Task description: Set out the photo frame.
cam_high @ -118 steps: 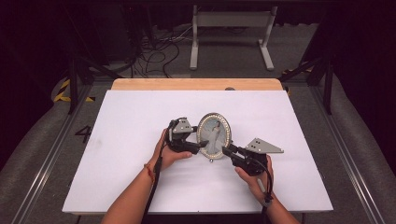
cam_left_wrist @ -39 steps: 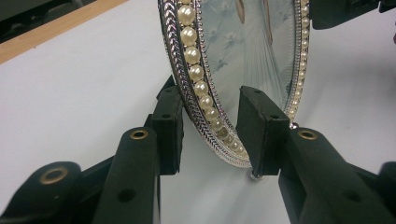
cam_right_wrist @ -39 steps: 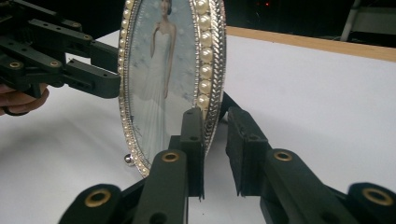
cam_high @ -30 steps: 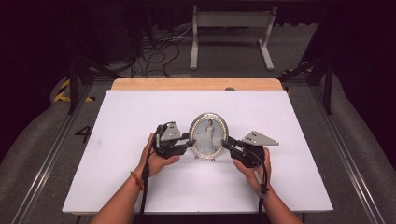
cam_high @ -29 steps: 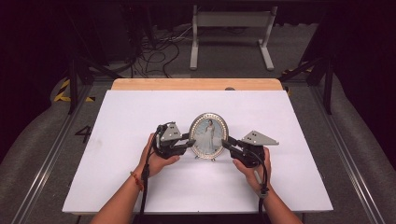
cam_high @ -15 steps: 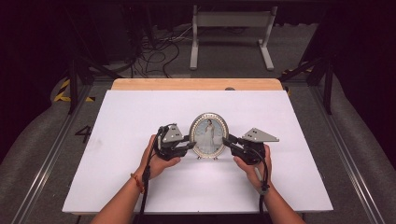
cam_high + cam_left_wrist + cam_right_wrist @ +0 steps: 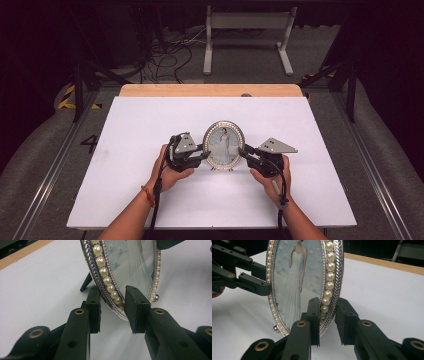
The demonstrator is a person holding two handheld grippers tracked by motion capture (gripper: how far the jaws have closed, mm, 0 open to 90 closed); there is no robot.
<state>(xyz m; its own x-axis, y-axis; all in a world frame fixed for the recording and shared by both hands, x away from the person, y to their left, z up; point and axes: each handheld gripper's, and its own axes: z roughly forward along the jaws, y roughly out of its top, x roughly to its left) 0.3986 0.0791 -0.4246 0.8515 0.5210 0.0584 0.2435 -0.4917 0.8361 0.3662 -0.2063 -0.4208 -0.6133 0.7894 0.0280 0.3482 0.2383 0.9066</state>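
Both grippers, left [image 7: 206, 156] and right [image 7: 242, 151], clamp the frame [image 7: 224, 144] rim between their jaws. If one grip loosens, the upright frame may tip and fall.

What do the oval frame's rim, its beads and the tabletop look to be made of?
Picture frame rim: likely polished silver-tone metal or plated plastic, from its bright braided sheen. Beads: faux pearl by their cream gloss. The picture's cover: glass or clear plastic, given its glare. Table: matte white sheet over a wooden board.
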